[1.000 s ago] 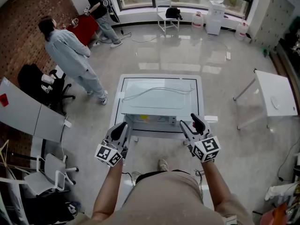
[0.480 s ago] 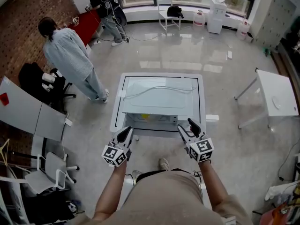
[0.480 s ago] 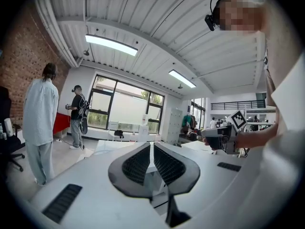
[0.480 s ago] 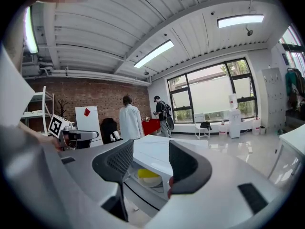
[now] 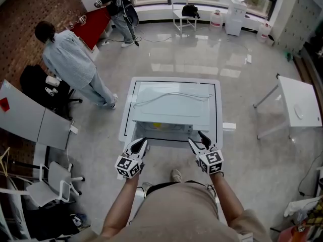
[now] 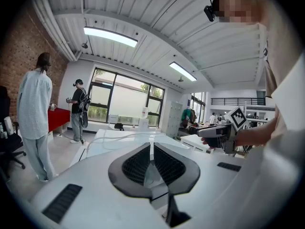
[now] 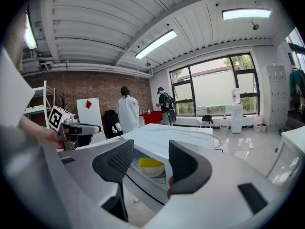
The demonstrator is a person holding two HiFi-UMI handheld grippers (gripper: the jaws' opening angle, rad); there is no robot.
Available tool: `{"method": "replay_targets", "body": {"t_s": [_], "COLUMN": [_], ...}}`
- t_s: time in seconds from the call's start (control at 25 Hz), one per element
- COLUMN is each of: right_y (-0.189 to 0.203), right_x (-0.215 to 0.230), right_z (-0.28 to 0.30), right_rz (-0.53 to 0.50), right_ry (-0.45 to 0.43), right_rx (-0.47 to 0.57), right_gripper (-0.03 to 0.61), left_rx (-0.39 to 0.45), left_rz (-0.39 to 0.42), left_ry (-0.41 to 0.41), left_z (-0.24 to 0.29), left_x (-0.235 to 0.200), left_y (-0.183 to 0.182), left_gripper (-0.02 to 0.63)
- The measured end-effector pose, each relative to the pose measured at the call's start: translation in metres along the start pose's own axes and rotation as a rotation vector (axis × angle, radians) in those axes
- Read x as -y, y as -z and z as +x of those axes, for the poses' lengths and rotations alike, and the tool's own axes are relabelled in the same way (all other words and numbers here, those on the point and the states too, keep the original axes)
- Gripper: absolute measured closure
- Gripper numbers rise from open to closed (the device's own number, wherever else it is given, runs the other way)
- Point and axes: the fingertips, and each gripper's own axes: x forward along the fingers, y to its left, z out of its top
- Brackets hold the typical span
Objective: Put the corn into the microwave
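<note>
My left gripper (image 5: 140, 144) hangs just before the microwave (image 5: 171, 102), jaws pressed together with nothing in them. My right gripper (image 5: 198, 139) hangs beside it, jaws spread and empty (both are at the microwave's front edge). The corn (image 7: 151, 163) lies inside the microwave on a white dish (image 7: 153, 171), framed between my right jaws.

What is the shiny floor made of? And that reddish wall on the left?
Floor: probably polished stone or tile, with a glossy finish; bright reflections show in it.
Wall: looks like brick, matt and reddish brown; small blocks with pale joint lines show.
</note>
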Motion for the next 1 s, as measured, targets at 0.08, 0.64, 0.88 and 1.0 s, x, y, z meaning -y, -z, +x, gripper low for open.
{"method": "replay_targets", "body": {"t_s": [0.08, 0.64, 0.88, 1.0], "right_y": [0.003, 0.005, 0.014, 0.012], "right_x": [0.000, -0.004, -0.005, -0.008], "right_z": [0.004, 0.018, 0.025, 0.029], "right_rz": [-0.028, -0.040, -0.023, -0.019], "right_ry": [0.009, 0.003, -0.010, -0.016], "right_rx": [-0.016, -0.031, -0.042, -0.041], "right_gripper": [0.365, 0.414, 0.414, 0.414], "left_rx": [-0.004, -0.012, -0.014, -0.013], "left_rz": [-0.001, -0.013, -0.021, -0.024], "left_ry": [-0.001, 0.012, 0.009, 0.006], "left_z": [0.002, 0.007, 0.008, 0.006], "left_x": [-0.002, -0.004, -0.008, -0.012], "left_y": [0.002, -0.005, -0.004, -0.007], "left_gripper": [0.603, 0.603, 0.603, 0.603]}}
